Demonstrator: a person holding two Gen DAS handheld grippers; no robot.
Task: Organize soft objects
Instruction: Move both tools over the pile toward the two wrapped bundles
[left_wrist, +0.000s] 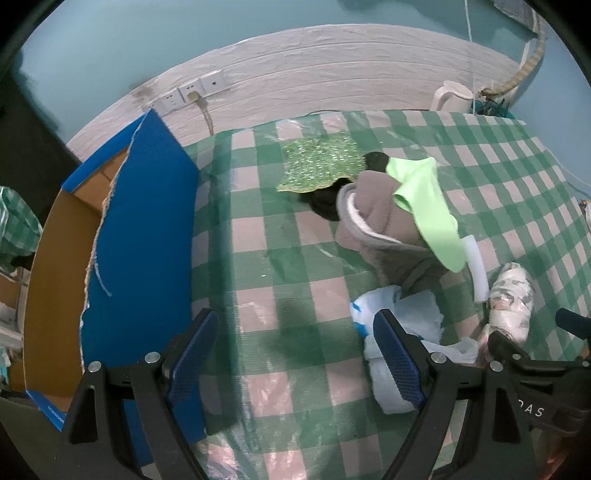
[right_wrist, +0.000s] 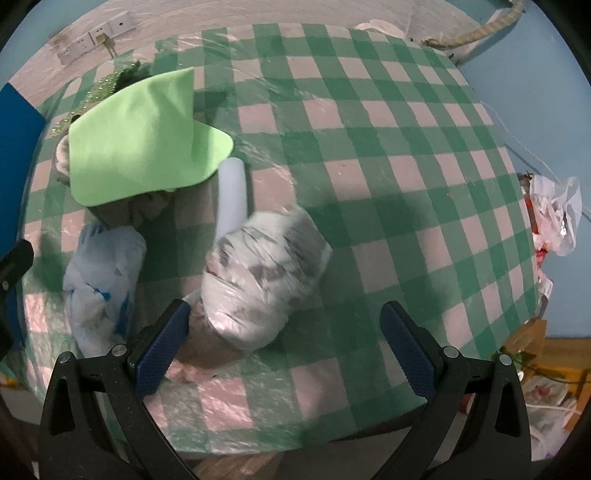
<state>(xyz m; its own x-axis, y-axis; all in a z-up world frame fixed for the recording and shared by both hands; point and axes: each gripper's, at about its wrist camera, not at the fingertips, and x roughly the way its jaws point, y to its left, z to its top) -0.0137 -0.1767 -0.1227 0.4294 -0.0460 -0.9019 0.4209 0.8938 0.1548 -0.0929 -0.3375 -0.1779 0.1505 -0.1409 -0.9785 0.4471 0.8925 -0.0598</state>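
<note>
A heap of soft things lies on the checked tablecloth (left_wrist: 295, 266): a light green cloth (left_wrist: 428, 206) (right_wrist: 144, 147) over a brown-grey garment (left_wrist: 373, 218), a black item (left_wrist: 325, 203), a sequined green sheet (left_wrist: 321, 162), a white foam tube (right_wrist: 232, 192), a white-and-blue plastic bag (left_wrist: 399, 317) (right_wrist: 99, 280) and a plastic-wrapped bundle (right_wrist: 266, 280) (left_wrist: 511, 299). My left gripper (left_wrist: 295, 354) is open and empty, its right finger by the white-and-blue bag. My right gripper (right_wrist: 284, 350) is open, its jaws on either side of the bundle's near end.
An open cardboard box with blue flaps (left_wrist: 140, 229) stands at the table's left edge. A white kettle (left_wrist: 452, 96) and wall sockets (left_wrist: 192, 92) are at the back. Bags and clutter (right_wrist: 554, 218) lie beyond the table's right edge.
</note>
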